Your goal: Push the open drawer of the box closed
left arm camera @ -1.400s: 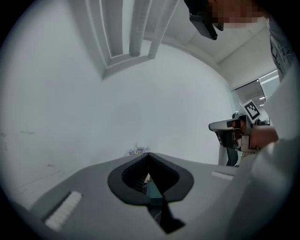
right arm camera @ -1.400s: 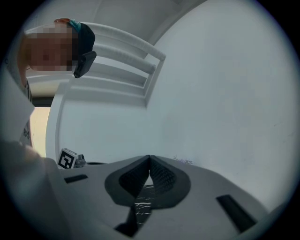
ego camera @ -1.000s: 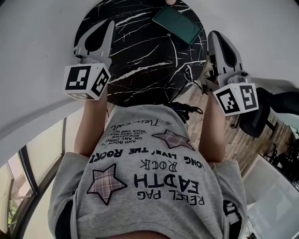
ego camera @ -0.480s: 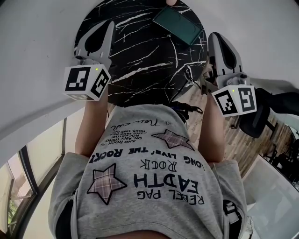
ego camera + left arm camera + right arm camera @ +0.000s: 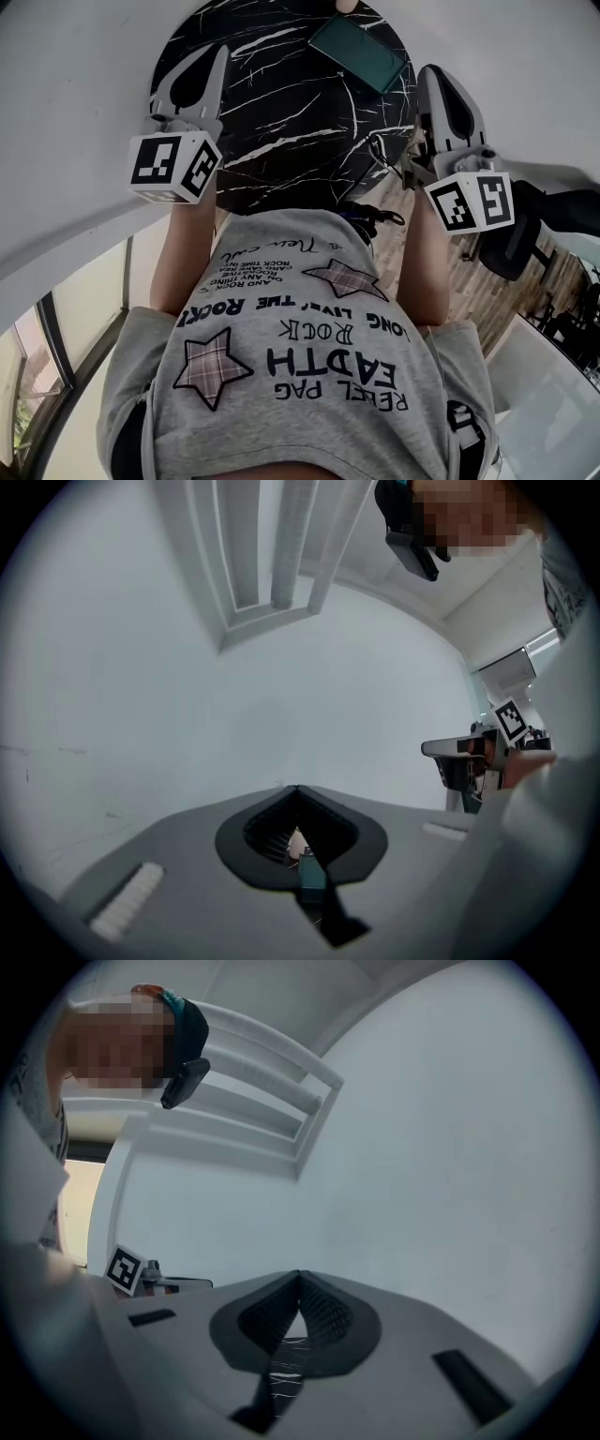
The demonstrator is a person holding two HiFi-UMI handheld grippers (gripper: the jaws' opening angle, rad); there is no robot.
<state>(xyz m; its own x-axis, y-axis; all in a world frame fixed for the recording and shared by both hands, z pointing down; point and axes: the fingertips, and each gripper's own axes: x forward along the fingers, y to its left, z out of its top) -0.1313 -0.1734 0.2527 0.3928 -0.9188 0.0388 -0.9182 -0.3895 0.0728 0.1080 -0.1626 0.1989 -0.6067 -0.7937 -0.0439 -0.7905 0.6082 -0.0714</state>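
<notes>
Left arm: your left forearm [image 5: 183, 248] reaches forward from your side and holds the left gripper [image 5: 219, 49] level at the left edge of the round black marble table [image 5: 281, 141].
Left jaws: tips pressed together, gripping nothing.
Box: the dark green box [image 5: 357, 50] lies flat at the table's far side, nearer your right gripper and touched by neither. You cannot tell whether its drawer stands out.
Right arm: your right forearm [image 5: 422, 272] reaches forward, with the right gripper [image 5: 434, 75] level by the table's right edge.
Right jaws: closed tip to tip, empty.
</notes>
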